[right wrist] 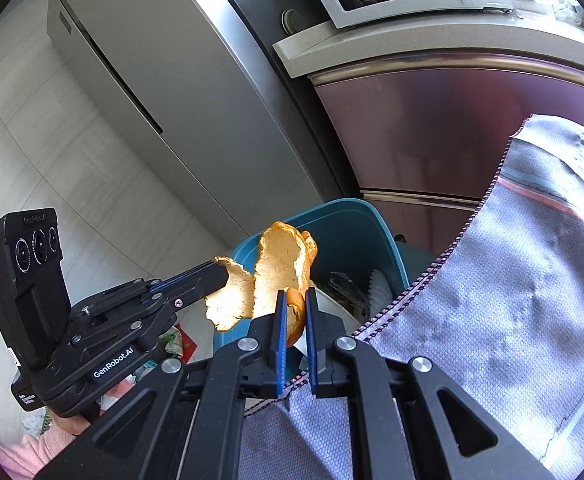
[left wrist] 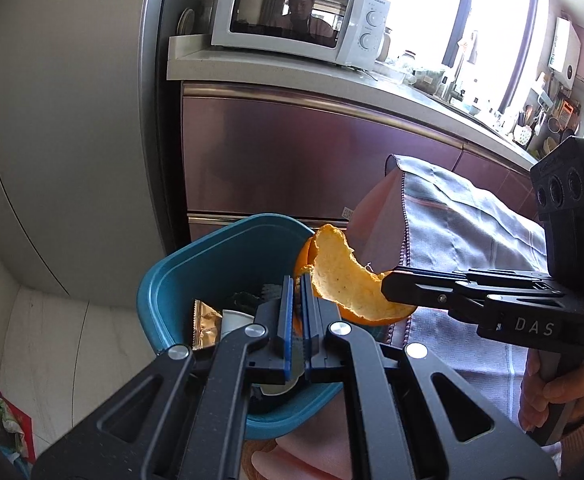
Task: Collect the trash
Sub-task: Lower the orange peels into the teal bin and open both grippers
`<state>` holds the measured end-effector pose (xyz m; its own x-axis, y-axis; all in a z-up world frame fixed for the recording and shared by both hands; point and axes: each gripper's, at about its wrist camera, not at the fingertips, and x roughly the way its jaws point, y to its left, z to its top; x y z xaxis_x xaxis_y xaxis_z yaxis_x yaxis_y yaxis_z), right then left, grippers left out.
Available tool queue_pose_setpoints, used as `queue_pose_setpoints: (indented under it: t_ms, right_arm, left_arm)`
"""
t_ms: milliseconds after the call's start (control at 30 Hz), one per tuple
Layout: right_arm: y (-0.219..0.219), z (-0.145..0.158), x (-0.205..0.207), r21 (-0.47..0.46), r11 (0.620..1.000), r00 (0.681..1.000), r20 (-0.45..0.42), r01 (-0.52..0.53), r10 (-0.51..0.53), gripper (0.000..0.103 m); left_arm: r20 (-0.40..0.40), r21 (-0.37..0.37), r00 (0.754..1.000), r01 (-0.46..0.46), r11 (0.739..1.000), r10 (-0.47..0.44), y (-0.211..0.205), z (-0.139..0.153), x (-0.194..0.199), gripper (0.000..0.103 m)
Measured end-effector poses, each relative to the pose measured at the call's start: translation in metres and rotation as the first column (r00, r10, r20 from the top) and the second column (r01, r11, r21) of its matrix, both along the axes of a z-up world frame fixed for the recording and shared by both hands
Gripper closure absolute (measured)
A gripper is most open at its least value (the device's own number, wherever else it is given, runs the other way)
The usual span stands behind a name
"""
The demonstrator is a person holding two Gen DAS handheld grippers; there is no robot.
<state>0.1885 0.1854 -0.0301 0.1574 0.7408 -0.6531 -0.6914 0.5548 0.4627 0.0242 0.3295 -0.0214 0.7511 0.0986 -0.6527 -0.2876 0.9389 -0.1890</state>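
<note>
Both grippers, left gripper (left wrist: 298,300) and right gripper (right wrist: 294,312), have their fingers clamped on one curled orange peel (left wrist: 344,276) above the teal plastic bin (left wrist: 172,280); next, release it inside.

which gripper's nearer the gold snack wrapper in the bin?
Left. The left gripper hangs over the blue bin right beside the gold wrapper; the right gripper sits past the bin's far rim.

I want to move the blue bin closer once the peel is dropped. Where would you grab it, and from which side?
Pinch the blue bin by its upper rim, coming down from above at the bare side away from the orange peel. The rim is a thin open lip, and trash fills the inside.
</note>
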Motion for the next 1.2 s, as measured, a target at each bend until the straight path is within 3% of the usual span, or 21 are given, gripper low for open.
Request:
queue_pose_setpoints:
  t_ms: [1200]
  right_arm:
    - [0.032,-0.021,0.015,-0.097,0.995,0.999,-0.044,-0.009,0.005,0.093]
  left_arm:
    - [-0.087,-0.047,0.996,-0.031,0.998,0.026,0.007,-0.047,0.039,0.098]
